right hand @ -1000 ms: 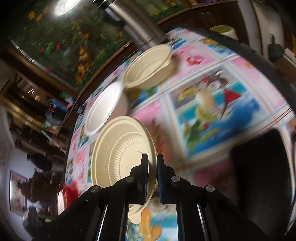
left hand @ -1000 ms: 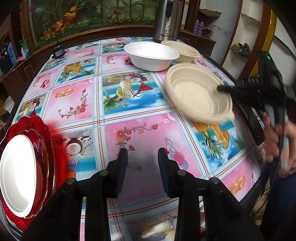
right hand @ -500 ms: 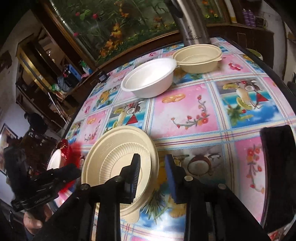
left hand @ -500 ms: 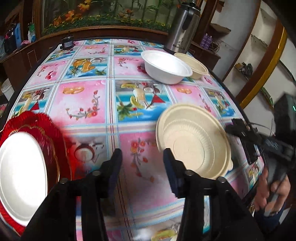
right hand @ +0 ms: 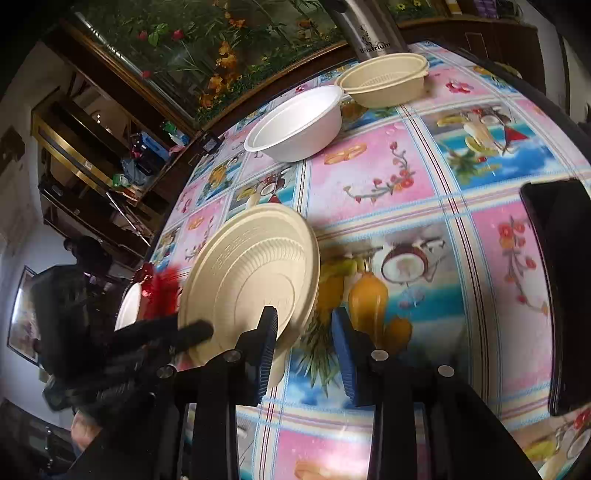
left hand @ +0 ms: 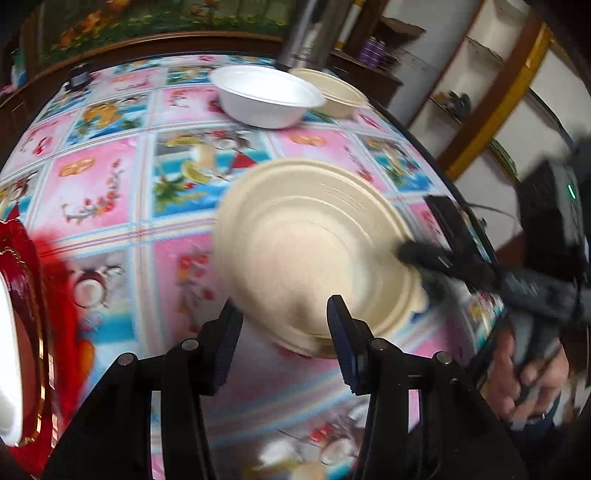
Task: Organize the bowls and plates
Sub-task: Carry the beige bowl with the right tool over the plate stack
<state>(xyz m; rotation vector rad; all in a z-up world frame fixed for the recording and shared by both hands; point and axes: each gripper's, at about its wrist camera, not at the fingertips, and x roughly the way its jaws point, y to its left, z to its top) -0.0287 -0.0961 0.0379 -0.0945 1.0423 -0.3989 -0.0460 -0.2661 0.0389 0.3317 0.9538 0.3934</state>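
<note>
The beige plate (left hand: pixel 314 243) sits blurred in the middle of the left wrist view and looks tipped up off the cloth (right hand: pixel 251 273). My left gripper (left hand: pixel 286 332) is open, with the plate's near rim between its fingers but not pinched. One of its fingers (right hand: pixel 195 328) touches the plate's left edge. My right gripper (right hand: pixel 304 332) is closing; the plate's rim lies against its left finger, and its pads do not press the plate. It reaches over the plate's right rim (left hand: pixel 417 229).
A white bowl (left hand: pixel 266 96) and a beige bowl (left hand: pixel 332 96) stand at the far side beside a steel flask (right hand: pixel 373 26). A red charger (left hand: pixel 26 280) with a white plate (left hand: pixel 5 369) lies at the left. A black phone (right hand: pixel 561 288) lies at the right, near the table edge.
The right gripper carried the beige plate in, set it on the cloth and let go. Since then the plate has tipped and the left gripper has closed in on its near rim.
</note>
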